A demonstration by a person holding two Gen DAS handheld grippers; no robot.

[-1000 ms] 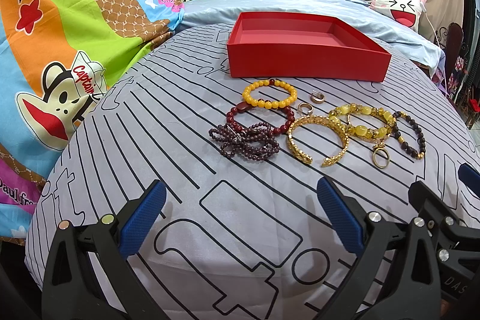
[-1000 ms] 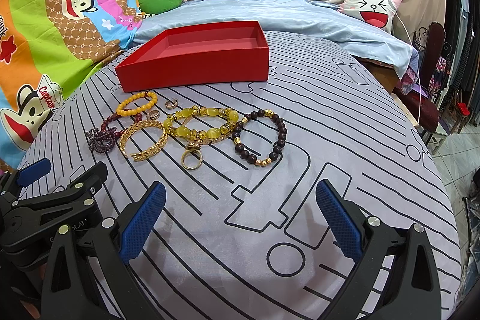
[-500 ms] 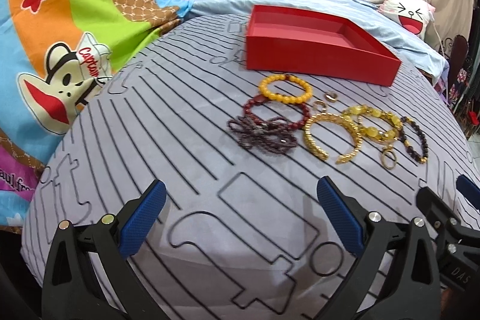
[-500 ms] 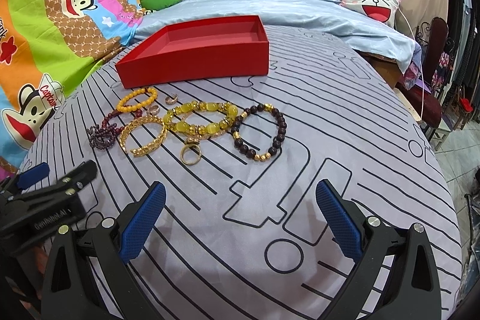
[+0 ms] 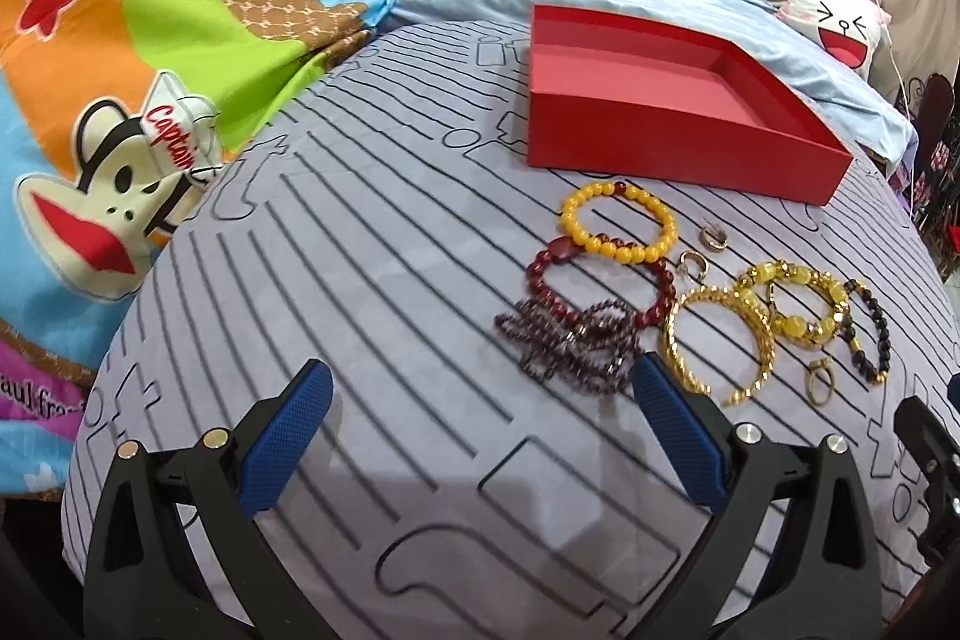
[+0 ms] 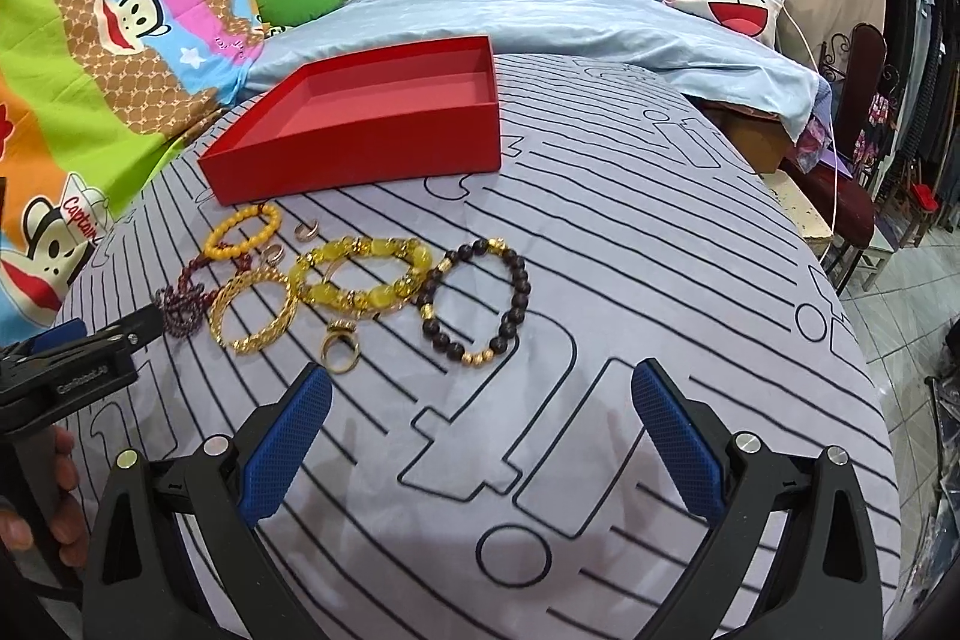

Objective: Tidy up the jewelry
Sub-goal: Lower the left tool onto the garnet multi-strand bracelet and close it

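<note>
Your left tool (image 5: 480,436) and right tool (image 6: 480,436) gape wide, holding nothing, blue pads (image 5: 285,436) knurled. On the striped desk (image 6: 660,250), beaded bracelets (image 6: 474,298), a gold bangle (image 5: 717,346) and rings (image 6: 341,349) cluster before the shallow red cardboard tray (image 5: 672,124) near the far edge.

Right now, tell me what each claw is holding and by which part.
Nothing is held. The left claw and the right claw are both open and empty above the cloth; every bracelet and ring lies loose in front of the red box.
</note>
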